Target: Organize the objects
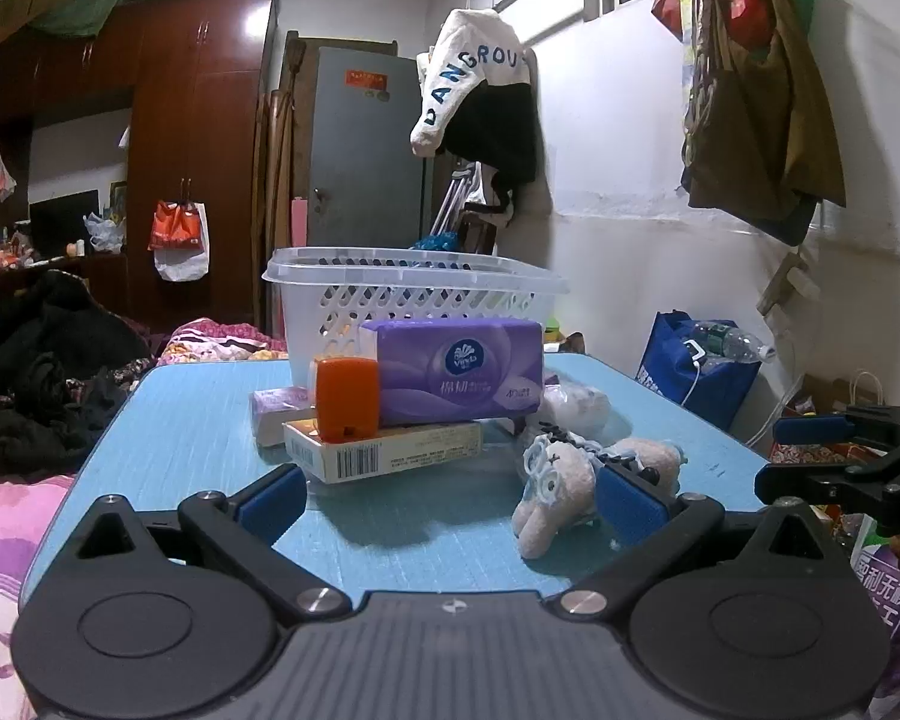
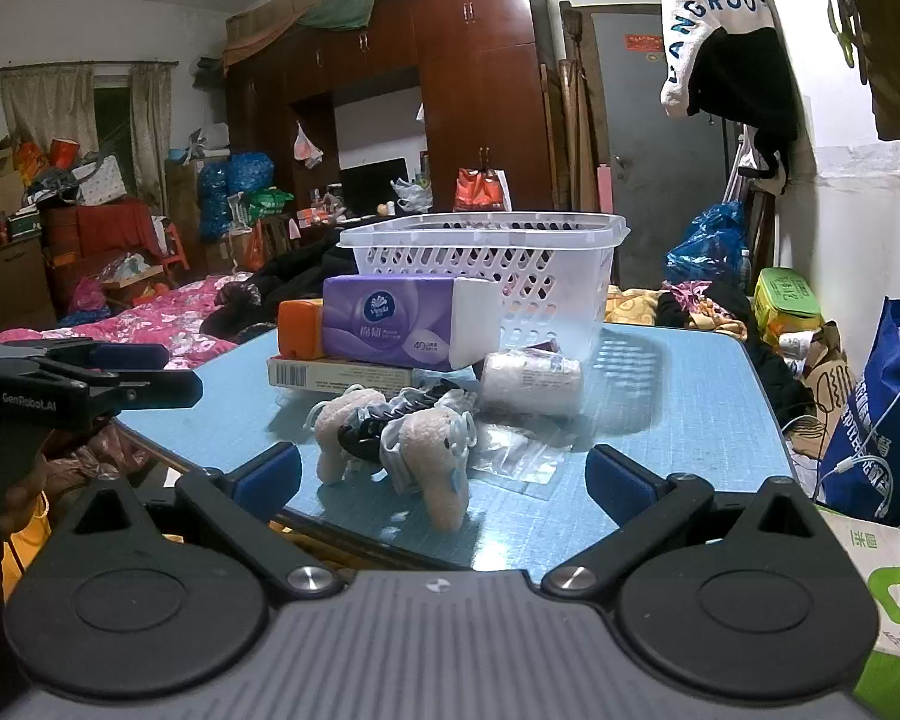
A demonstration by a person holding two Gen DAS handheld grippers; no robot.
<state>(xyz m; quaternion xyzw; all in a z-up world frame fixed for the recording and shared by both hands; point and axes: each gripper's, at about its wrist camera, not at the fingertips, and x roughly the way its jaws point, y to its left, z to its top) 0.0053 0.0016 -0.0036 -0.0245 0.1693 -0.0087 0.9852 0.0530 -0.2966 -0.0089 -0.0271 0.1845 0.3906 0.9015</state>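
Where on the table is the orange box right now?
In both wrist views the orange box stands on the flat barcoded carton, against the purple tissue pack's left end, before the white basket.

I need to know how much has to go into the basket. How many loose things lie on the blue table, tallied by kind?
Boxes and packs: 4, namely tissue pack, orange box, barcode box, small purple pack
Plush toys: 2
Wrapped roll: 1
Clear bag: 1
Total: 8, not counting the white basket
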